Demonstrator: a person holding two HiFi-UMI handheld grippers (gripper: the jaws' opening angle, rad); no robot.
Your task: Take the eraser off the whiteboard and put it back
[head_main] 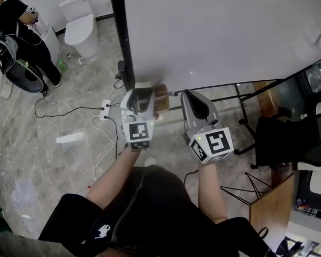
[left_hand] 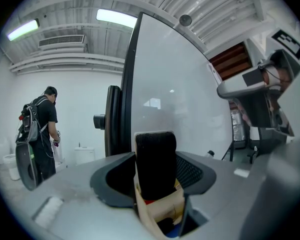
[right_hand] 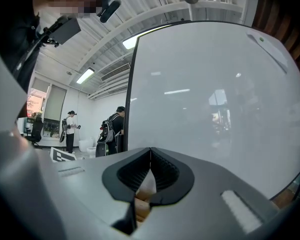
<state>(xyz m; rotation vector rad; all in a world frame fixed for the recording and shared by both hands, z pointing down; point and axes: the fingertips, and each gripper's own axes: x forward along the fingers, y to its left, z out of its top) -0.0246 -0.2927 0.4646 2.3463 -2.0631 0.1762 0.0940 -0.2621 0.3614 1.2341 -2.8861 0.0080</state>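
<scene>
While the left gripper (head_main: 140, 96) pinched the eraser (left_hand: 155, 165) near the whiteboard (head_main: 219, 31), the right gripper (head_main: 194, 97) stood pressed together — empty. Cables (head_main: 69, 110) littered the floor (head_main: 43, 165).

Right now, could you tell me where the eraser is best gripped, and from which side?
Grip the eraser across its two flat side faces, coming in level toward the whiteboard, as the left tool does: it stands upright and those faces are parallel.
</scene>
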